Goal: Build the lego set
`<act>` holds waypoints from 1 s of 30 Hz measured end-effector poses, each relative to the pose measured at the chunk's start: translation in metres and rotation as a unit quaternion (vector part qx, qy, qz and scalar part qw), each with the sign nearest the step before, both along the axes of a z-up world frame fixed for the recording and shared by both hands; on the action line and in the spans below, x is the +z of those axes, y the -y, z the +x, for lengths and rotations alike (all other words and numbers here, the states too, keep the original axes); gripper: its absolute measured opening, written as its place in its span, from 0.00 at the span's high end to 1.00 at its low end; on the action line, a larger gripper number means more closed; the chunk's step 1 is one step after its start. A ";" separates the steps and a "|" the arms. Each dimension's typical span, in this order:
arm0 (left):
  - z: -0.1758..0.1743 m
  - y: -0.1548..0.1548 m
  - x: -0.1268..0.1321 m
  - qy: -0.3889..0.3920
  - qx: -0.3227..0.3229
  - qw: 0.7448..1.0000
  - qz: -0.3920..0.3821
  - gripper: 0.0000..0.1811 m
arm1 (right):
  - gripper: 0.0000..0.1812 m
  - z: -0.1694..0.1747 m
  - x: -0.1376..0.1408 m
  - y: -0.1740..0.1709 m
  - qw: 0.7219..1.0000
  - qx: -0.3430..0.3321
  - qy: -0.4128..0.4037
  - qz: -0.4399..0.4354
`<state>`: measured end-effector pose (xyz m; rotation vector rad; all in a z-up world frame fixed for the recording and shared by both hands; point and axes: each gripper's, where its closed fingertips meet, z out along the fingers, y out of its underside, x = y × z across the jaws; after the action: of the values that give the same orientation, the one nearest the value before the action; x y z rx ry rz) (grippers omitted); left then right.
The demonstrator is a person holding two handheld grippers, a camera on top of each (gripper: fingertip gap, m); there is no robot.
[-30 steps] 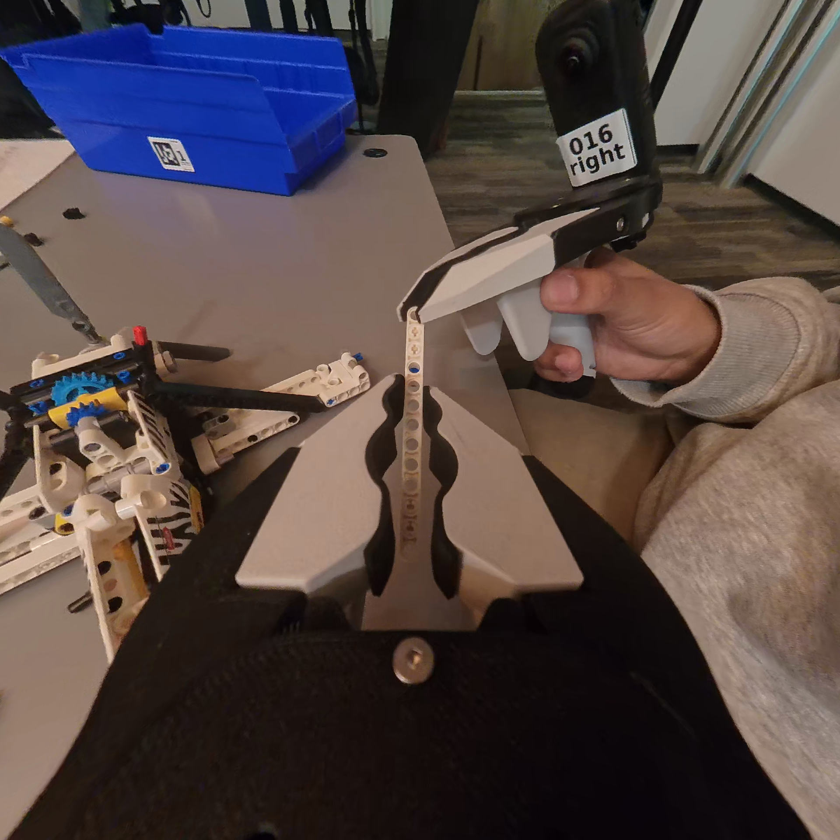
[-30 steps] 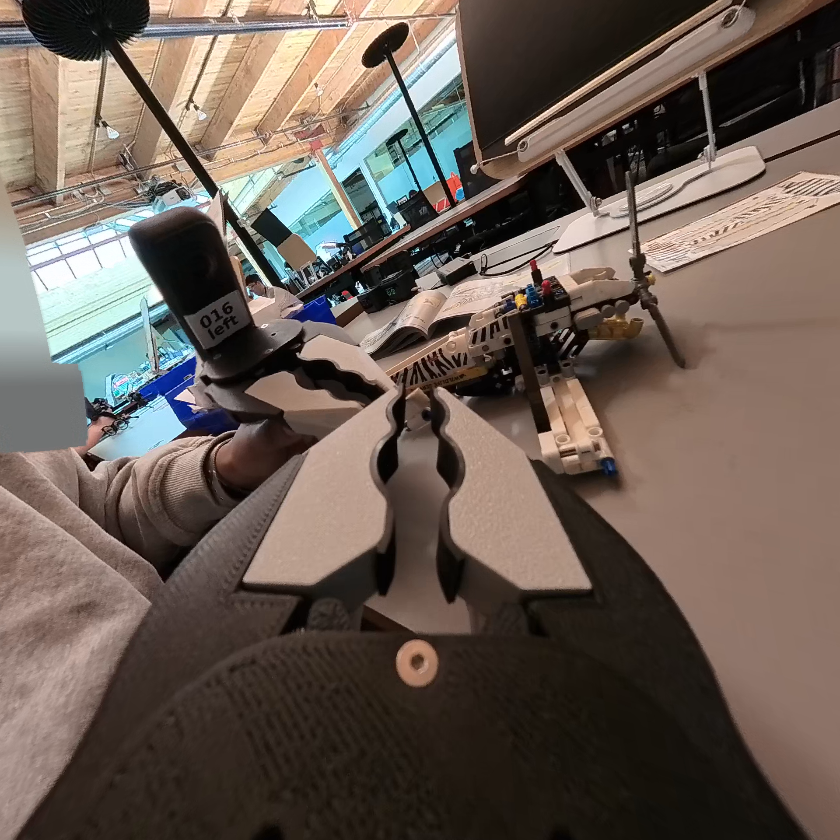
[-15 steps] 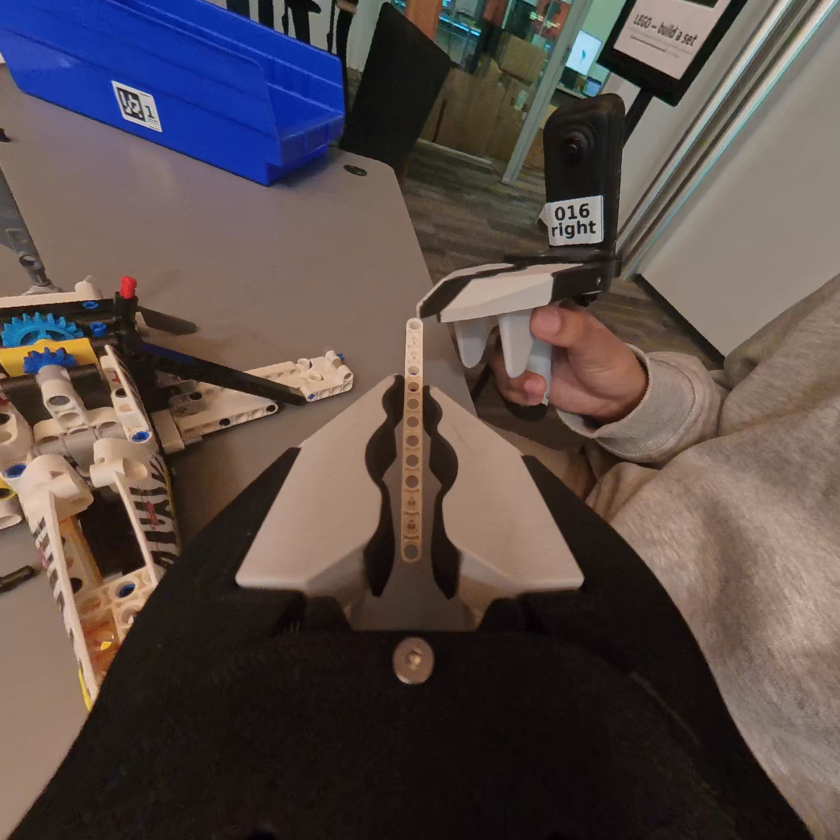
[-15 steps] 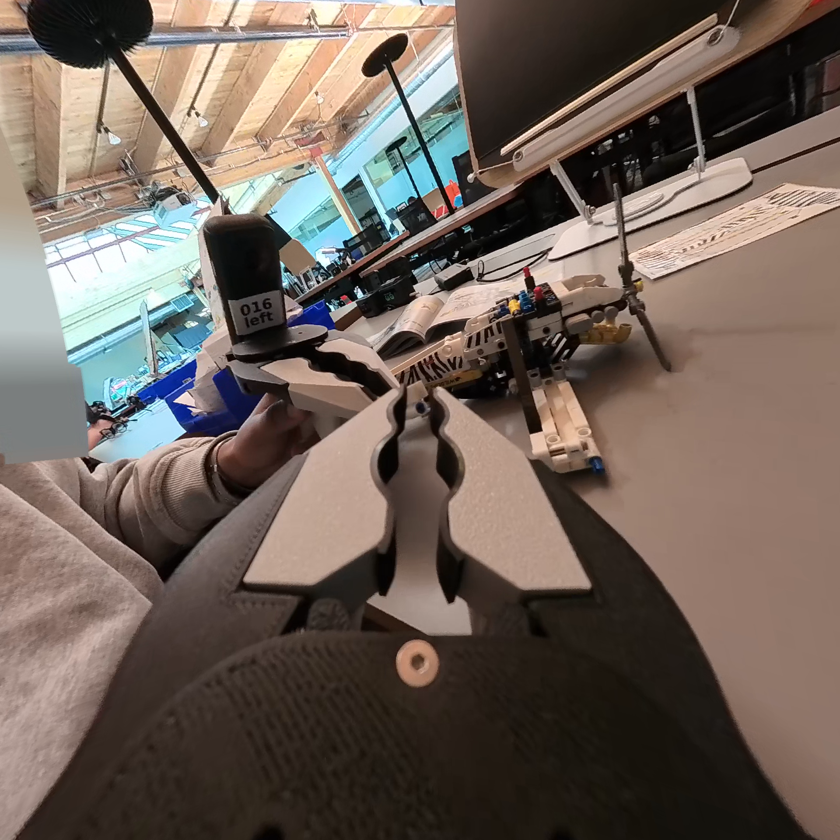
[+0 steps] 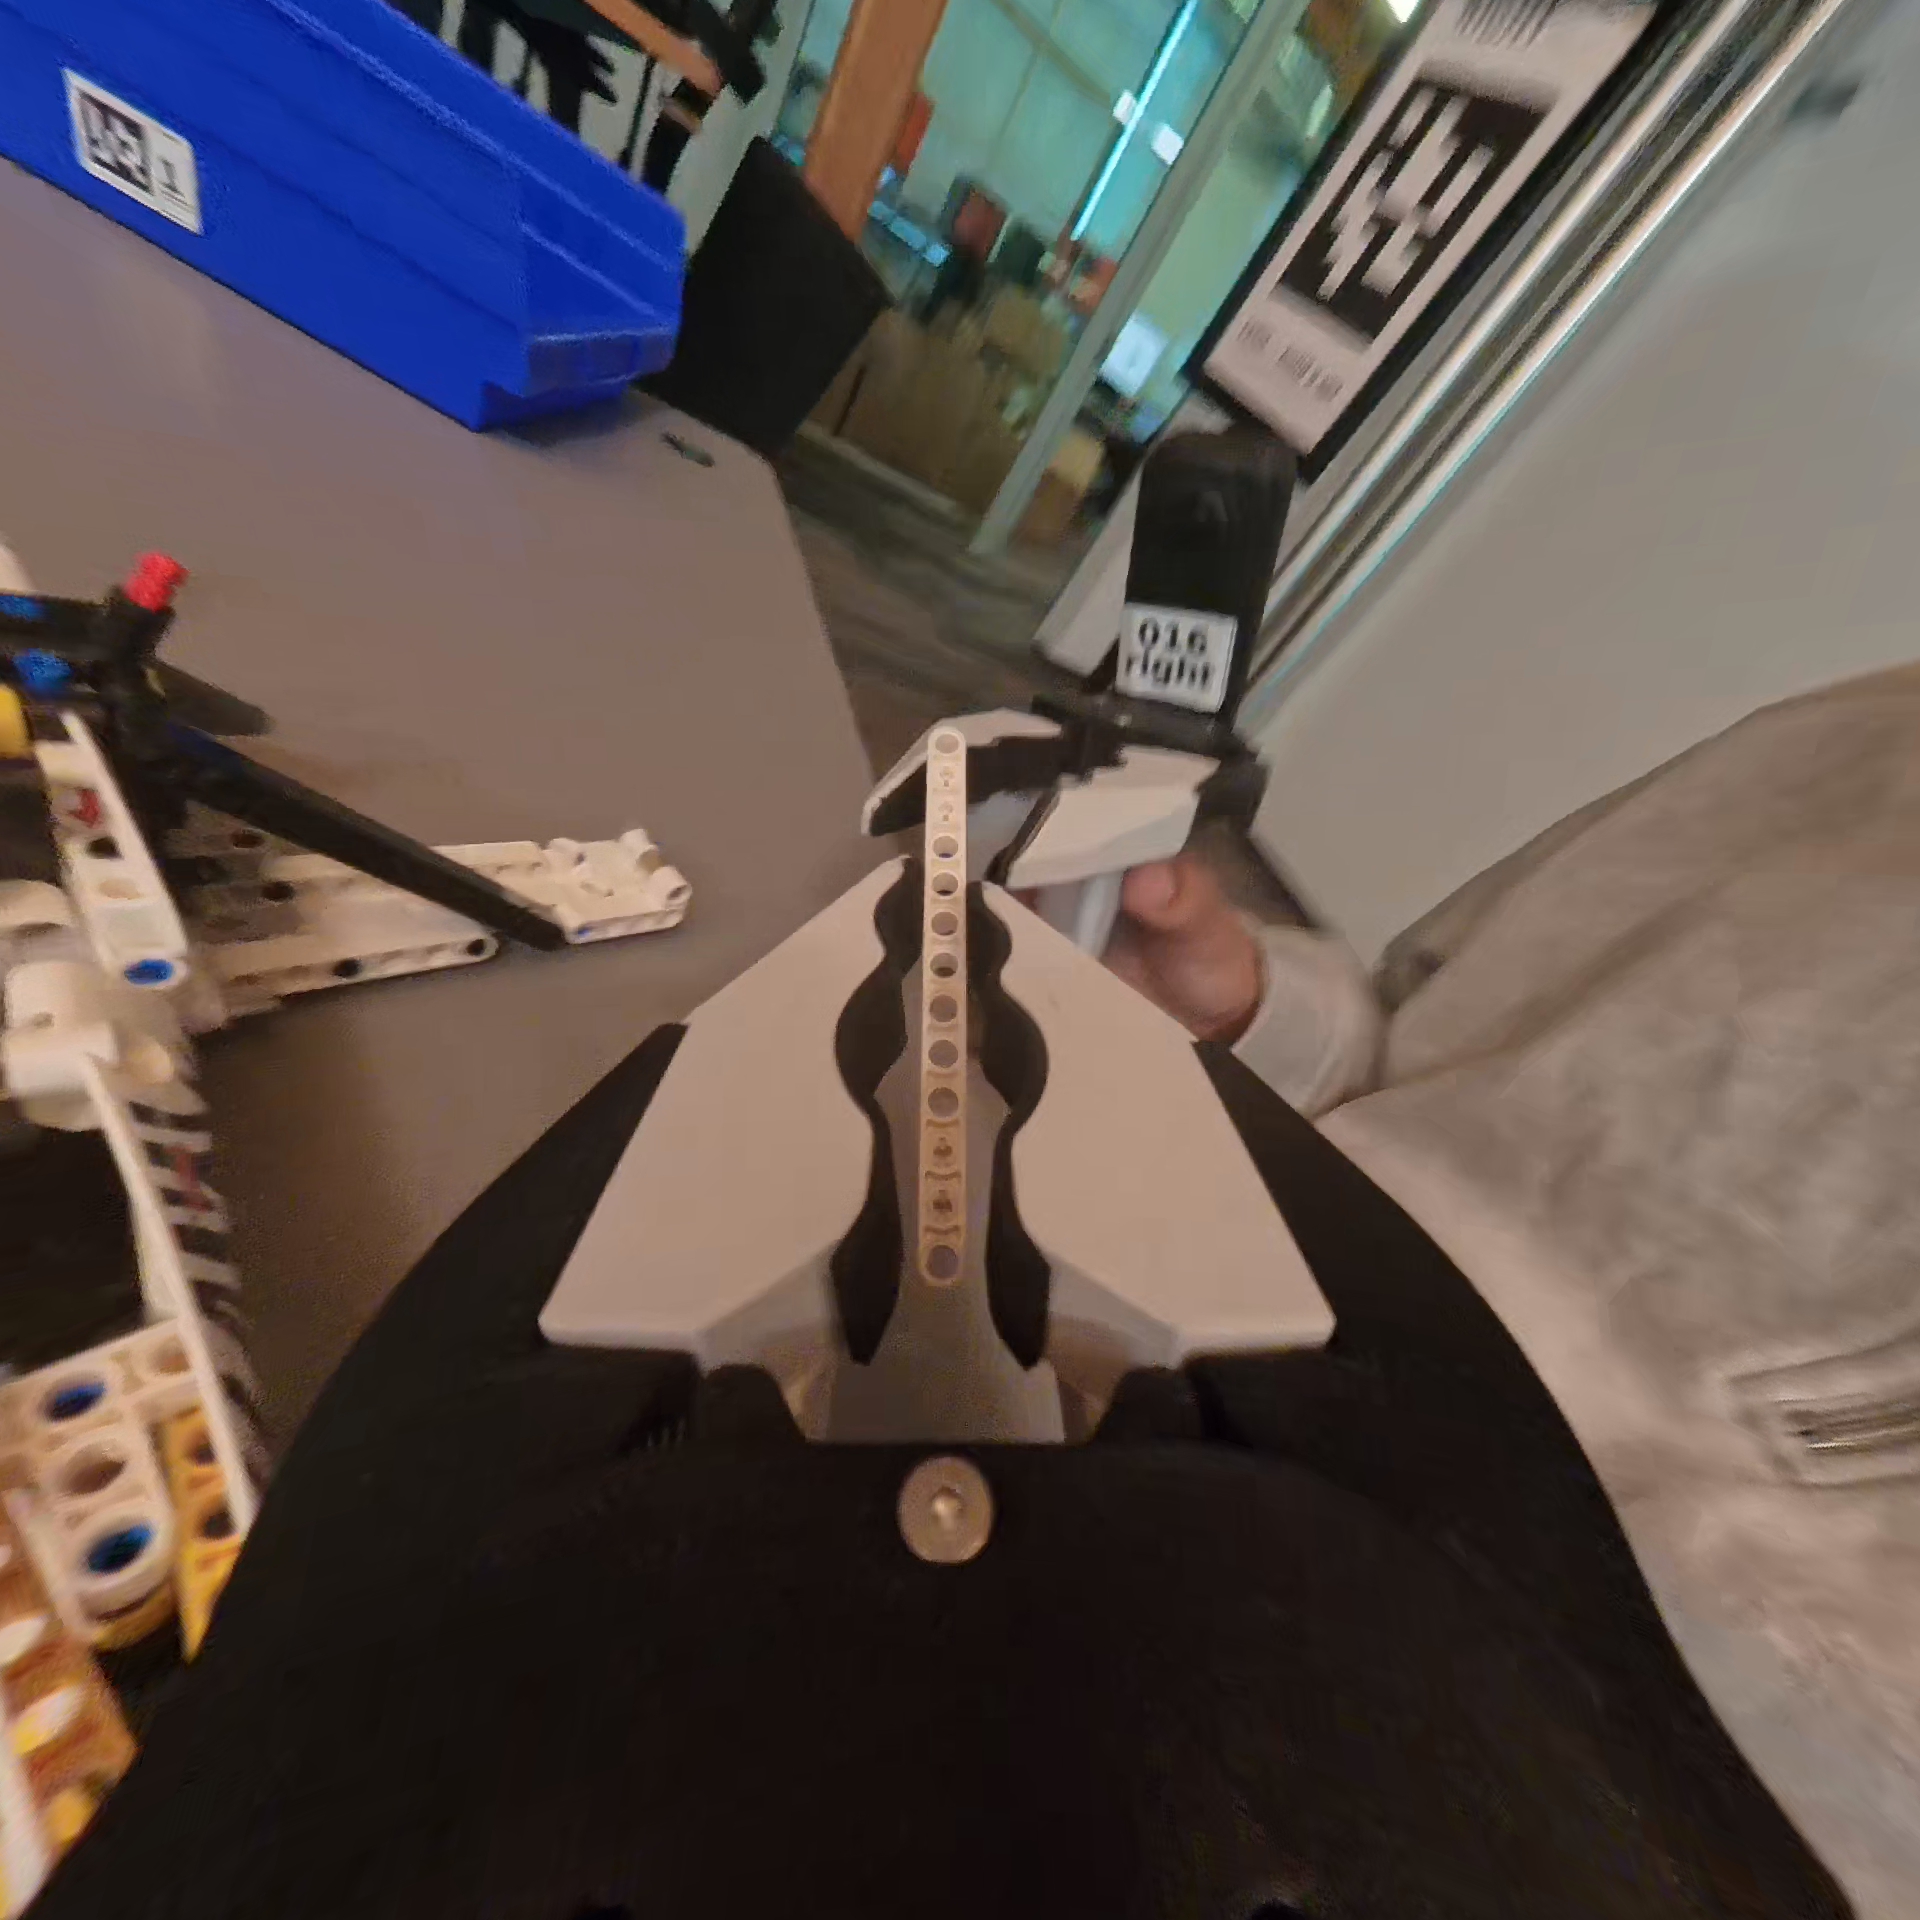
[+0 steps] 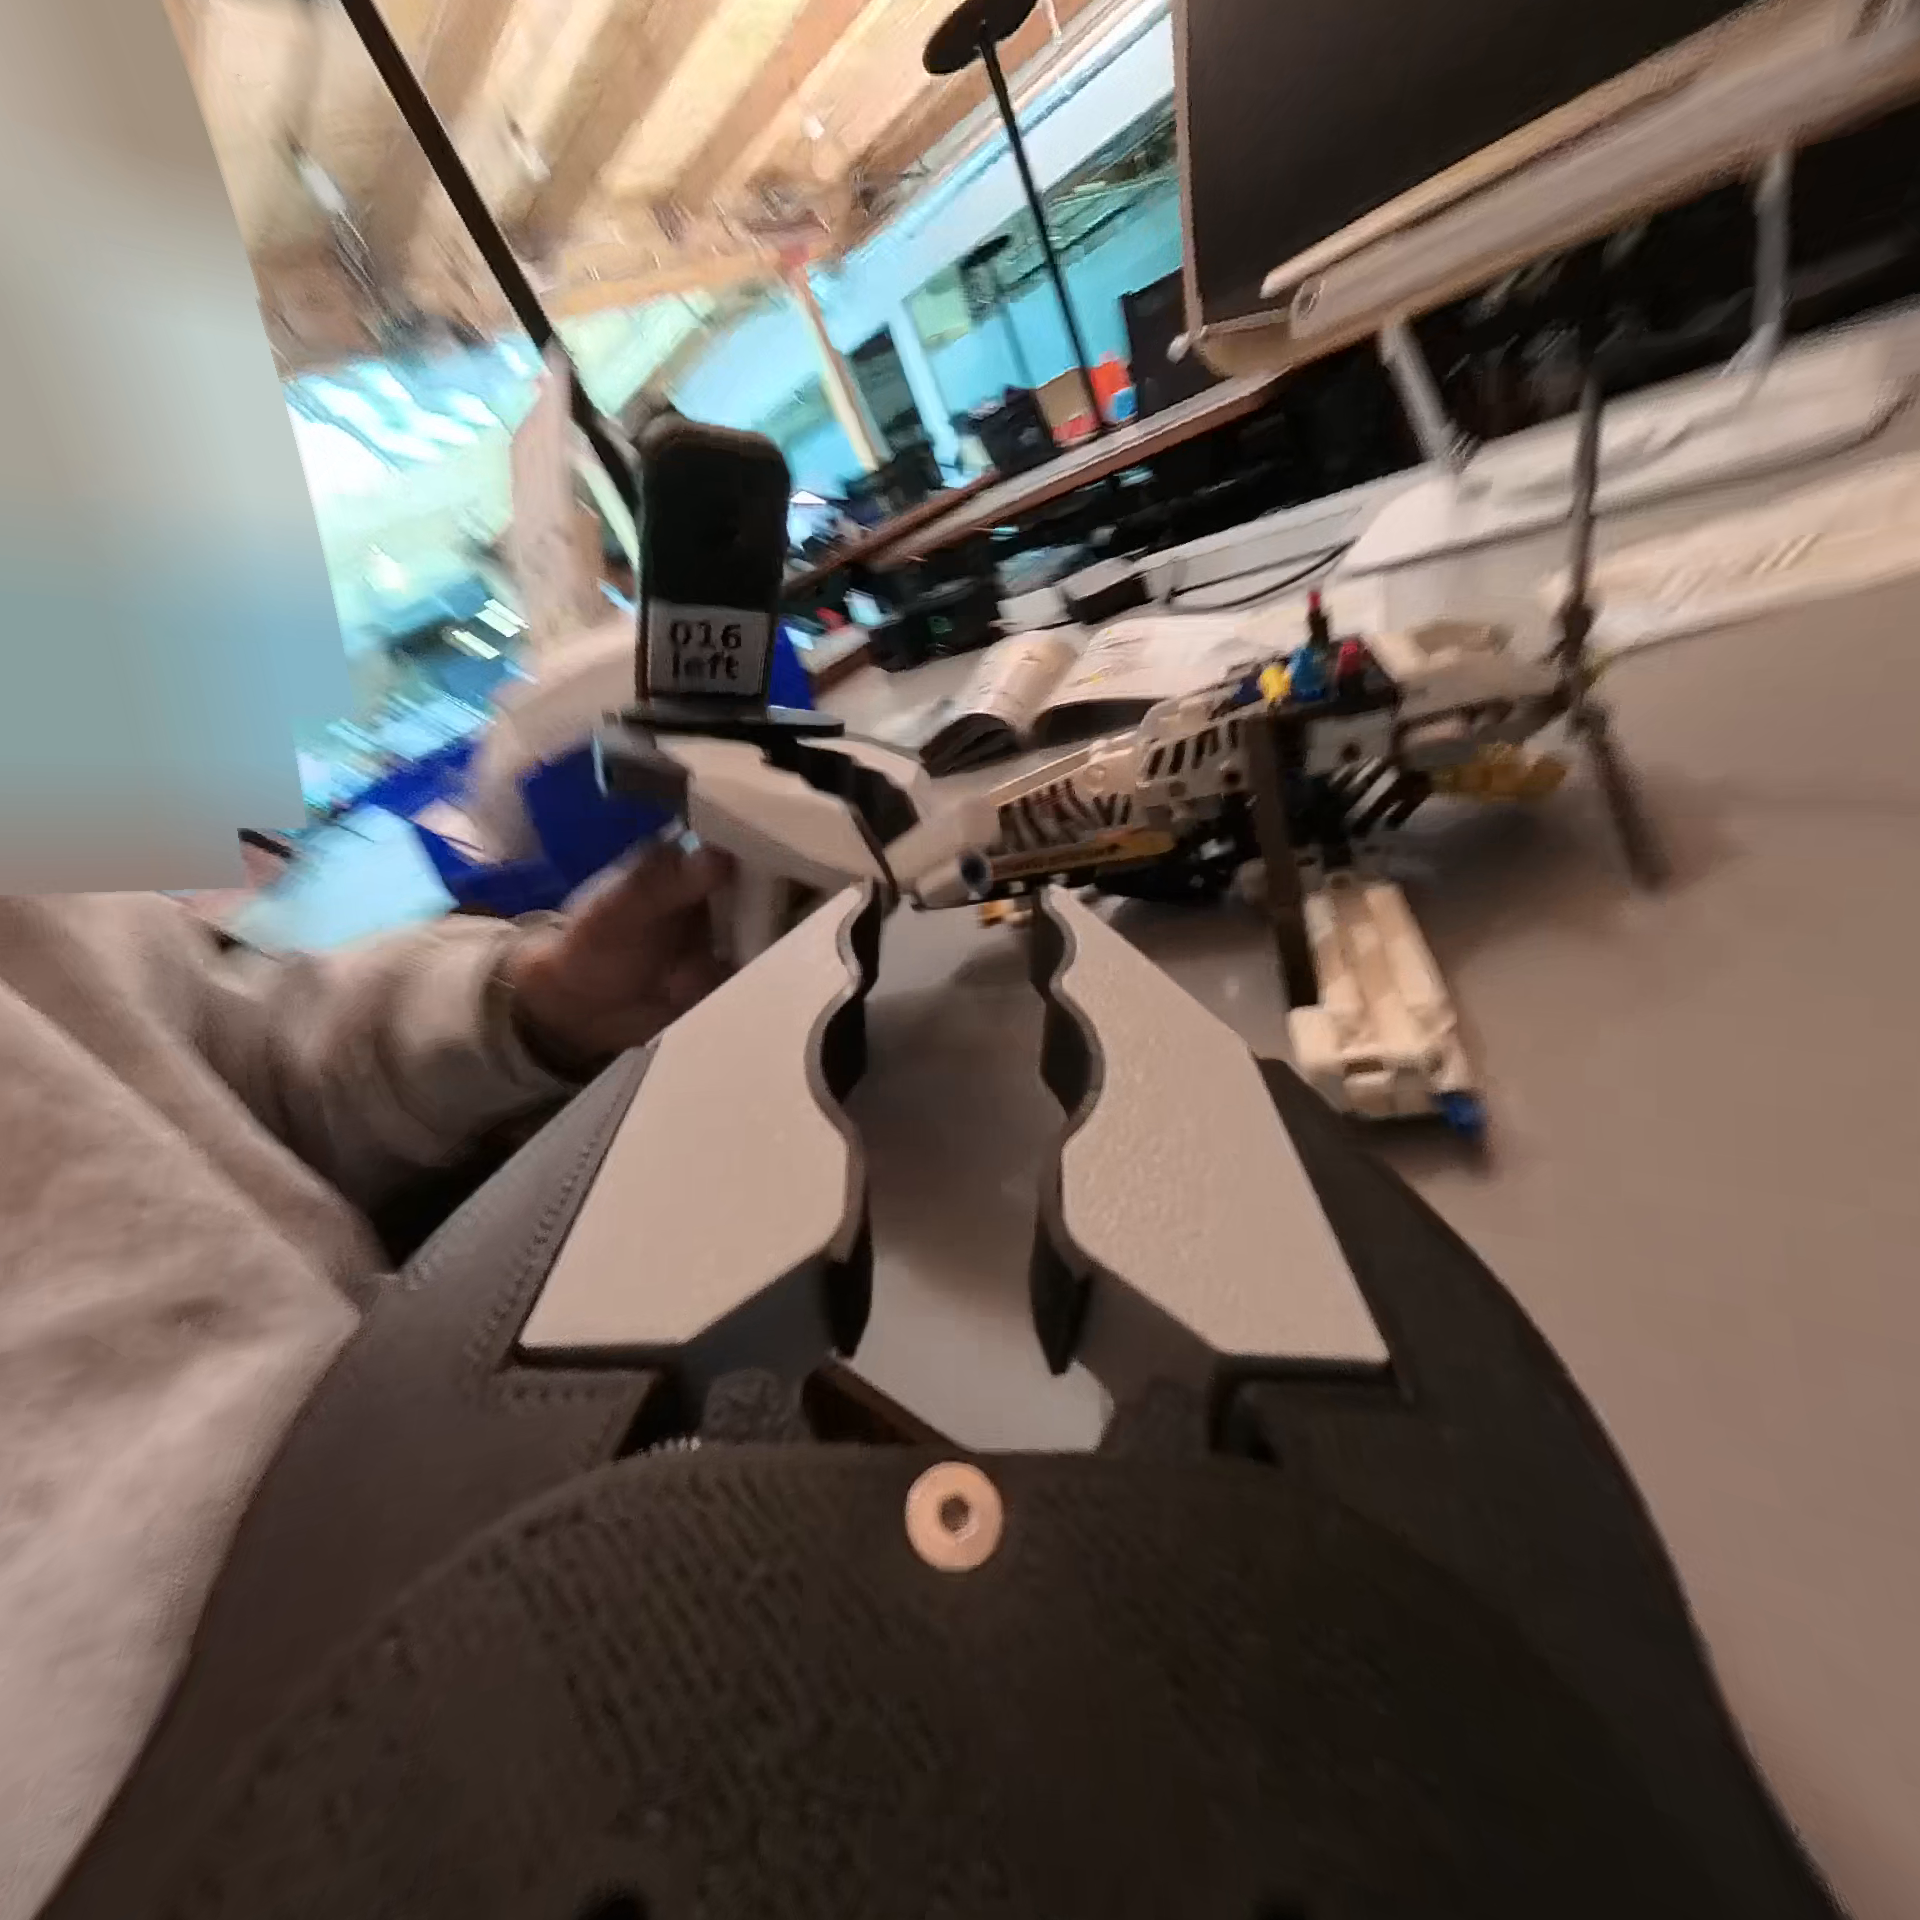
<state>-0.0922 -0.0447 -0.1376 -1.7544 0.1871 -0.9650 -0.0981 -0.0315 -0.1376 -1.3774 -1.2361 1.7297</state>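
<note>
My left gripper is shut on a long white beam with holes, which sticks out forward past the fingertips. My right gripper, held by a hand, is just behind the beam's far end. In the right wrist view my right gripper is open and empty, and the left gripper is right ahead of it. The partly built white, black and zebra-striped lego model lies on the grey table to the left; it also shows in the right wrist view.
A blue bin stands at the table's far left. An open booklet and a monitor on a stand are behind the model. The person's grey sleeve and body fill the right side. Less than 4 cm separates the two grippers' tips.
The right gripper's jaws have opened wider. It has come away from the beam's far end, which it touched a second ago. Both views swing and are blurred; the left gripper still holds the beam.
</note>
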 end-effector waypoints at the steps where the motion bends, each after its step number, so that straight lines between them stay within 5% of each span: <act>1: 0.000 0.001 0.005 0.041 -0.005 0.999 -0.004 0.97 | 0.84 0.000 0.001 0.000 0.999 -0.017 -0.003 0.042; 3: -0.003 0.001 0.012 0.111 -0.008 0.994 -0.012 0.98 | 0.82 0.000 0.006 -0.002 0.984 -0.072 -0.013 0.163; 7: -0.005 0.000 0.014 0.189 -0.015 0.981 -0.029 0.97 | 0.83 0.001 0.018 0.001 0.907 -0.164 -0.030 0.386; 12: 0.000 0.001 0.015 0.216 -0.022 0.975 -0.035 0.97 | 0.86 -0.005 0.018 0.003 0.855 -0.198 -0.015 0.479; 27: 0.005 0.002 0.014 0.205 -0.035 0.978 -0.030 0.97 | 0.88 0.000 0.016 0.003 0.870 -0.185 -0.022 0.456; 30: 0.004 0.002 0.016 0.191 -0.029 0.981 -0.018 0.90 | 0.88 0.002 0.020 0.000 0.882 -0.187 -0.033 0.431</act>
<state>-0.0877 -0.0466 -0.1216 -1.5669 -0.0262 -1.3343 -0.0957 -0.0316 -0.1179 -0.9041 -1.3420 0.7697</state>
